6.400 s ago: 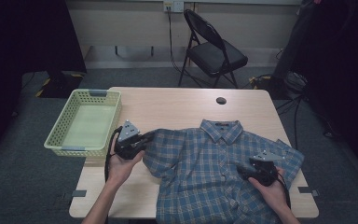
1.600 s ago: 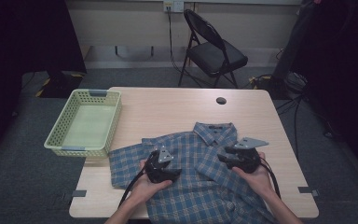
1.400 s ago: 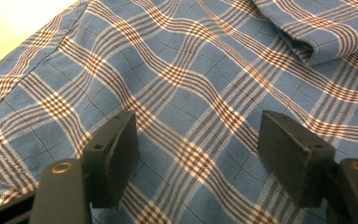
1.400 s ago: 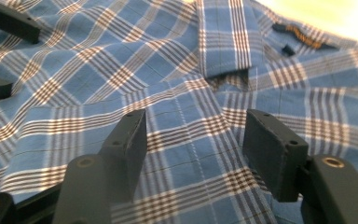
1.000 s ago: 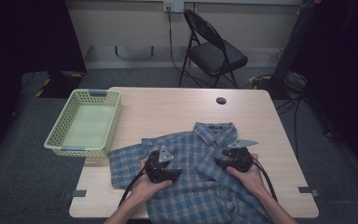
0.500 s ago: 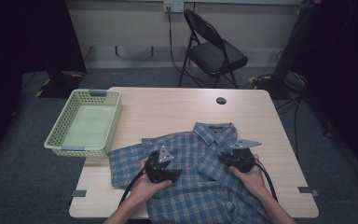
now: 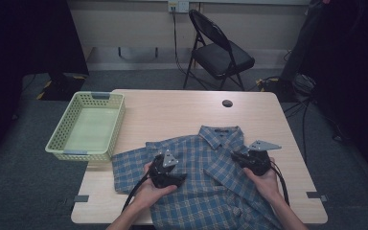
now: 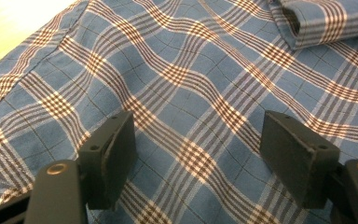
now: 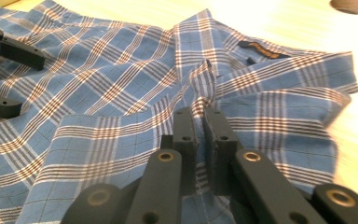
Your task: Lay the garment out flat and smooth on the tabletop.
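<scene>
Folding the shirt point(image 7: 206, 177) on the desk point(image 7: 182, 110), the right hand-held gripper point(image 9: 198, 140) has carried the right sleeve inward and stays clamped on it. The left hand-held gripper point(image 8: 196, 154), jaws apart, has moved onto the shirt's middle, likely to steady it.

Plaid short-sleeved shirt point(image 7: 206, 182), blue with white and brown checks

Lies flat on the table's near half, collar toward 12 o'clock, hem off toward 6. Left sleeve spread out at 9 o'clock; right side folded inward over the body. Dark label inside collar.
</scene>
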{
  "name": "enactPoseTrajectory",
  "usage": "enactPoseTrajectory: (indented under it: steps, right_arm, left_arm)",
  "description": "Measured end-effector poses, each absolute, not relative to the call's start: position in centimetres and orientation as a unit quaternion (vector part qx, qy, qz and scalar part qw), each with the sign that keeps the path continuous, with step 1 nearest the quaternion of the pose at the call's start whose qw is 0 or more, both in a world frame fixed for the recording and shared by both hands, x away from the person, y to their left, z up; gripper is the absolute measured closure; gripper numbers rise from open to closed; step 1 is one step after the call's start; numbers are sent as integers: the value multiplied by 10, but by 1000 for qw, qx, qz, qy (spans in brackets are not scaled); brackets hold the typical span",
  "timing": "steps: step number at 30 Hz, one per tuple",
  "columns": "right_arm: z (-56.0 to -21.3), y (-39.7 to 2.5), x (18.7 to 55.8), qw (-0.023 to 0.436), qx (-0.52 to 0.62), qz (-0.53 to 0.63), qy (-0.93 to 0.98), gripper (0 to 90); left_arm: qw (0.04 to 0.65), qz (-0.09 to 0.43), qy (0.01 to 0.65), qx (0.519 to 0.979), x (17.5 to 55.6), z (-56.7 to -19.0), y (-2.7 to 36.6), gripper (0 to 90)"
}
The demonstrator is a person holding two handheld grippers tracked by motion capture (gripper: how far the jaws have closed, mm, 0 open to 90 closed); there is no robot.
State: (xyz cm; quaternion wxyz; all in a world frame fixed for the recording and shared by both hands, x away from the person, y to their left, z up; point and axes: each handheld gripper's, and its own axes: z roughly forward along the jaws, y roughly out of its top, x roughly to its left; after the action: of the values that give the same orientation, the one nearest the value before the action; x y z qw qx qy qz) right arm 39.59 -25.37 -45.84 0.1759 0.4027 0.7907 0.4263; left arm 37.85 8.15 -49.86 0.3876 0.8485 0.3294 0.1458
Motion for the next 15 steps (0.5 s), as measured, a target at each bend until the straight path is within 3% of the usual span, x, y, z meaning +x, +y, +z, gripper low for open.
enactPoseTrajectory:
  steps: [15]
  right_arm:
    - [-435, -289, 374, 199, 432, 449, 757, 865]
  left_arm:
    - [388, 146, 330, 848, 379, -499, 82, 263]
